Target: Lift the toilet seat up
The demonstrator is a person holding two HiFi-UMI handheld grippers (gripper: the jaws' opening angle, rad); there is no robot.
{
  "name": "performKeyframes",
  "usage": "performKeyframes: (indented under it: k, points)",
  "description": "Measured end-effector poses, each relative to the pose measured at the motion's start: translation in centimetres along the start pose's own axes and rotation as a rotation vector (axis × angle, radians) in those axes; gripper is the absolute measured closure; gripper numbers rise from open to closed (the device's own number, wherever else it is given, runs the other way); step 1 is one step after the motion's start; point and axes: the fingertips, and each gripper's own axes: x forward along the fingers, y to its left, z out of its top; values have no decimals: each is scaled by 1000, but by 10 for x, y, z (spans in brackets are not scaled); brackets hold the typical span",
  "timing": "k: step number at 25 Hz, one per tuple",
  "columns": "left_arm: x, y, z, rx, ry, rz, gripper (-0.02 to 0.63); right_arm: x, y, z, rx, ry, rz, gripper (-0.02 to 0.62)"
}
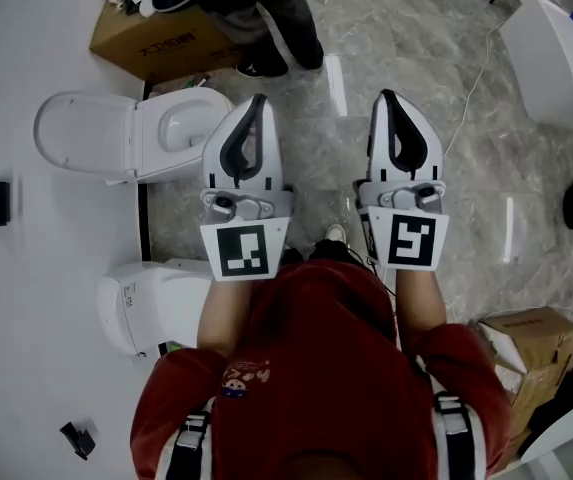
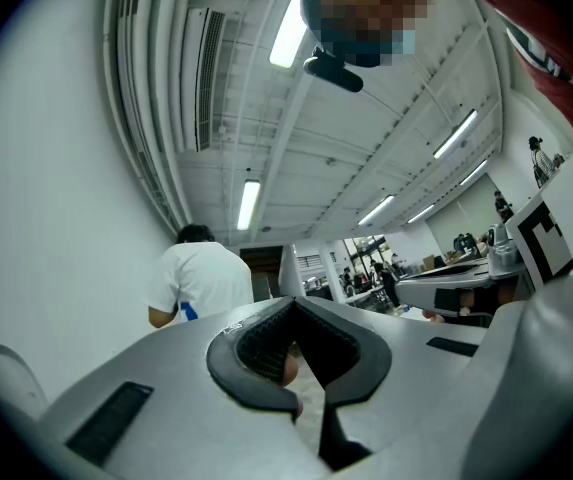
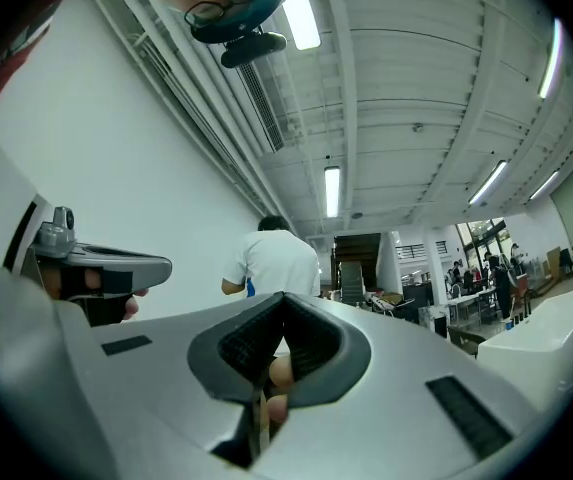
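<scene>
- Toilet seat [image 1: 78, 133]: on the farther toilet [image 1: 181, 123], by the white wall at the head view's upper left, a white oval flap stands raised and tipped back toward the wall. The bowl lies open beside it. It cannot be told whether that flap is the seat and lid together or the lid alone.
- A nearer toilet [image 1: 151, 308] stands by the same wall at the lower left, with its cover down flat.
- Left gripper [image 1: 258, 99]: its jaws are together at the tips, and only the floor shows through the dark padded loop [image 2: 293, 353] between them. In the head view its tip lies beside the open bowl's edge, and it touches neither toilet.
- Right gripper [image 1: 386, 95]: its jaws are closed tight with nothing held. It is carried level with the left one over the grey marbled floor [image 1: 416, 38], well apart from both toilets.
- The wearer, in a red top [image 1: 316, 368], holds both grippers out in front, the marker cubes [image 1: 246, 251] facing the head camera.
- Another person [image 1: 266, 8] in a white shirt and dark trousers stands beyond the farther toilet, next to a cardboard box [image 1: 151, 43]. Both gripper views show this person from behind [image 2: 201, 278].
- A second cardboard box [image 1: 526, 343] sits at the lower right.
</scene>
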Motion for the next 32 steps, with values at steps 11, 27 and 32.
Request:
performKeyframes:
  k: [11,27,32]
  points:
    - [21,-8,-11,2,-2,16,594,21,-13,-17,-7,11,32,581]
    - [68,124,-64,-71,19,142,594,141,66,-46,-44,35,137,581]
    - [83,179,-82,-96,21,164,594,187,102,-58,-56,56,167,581]
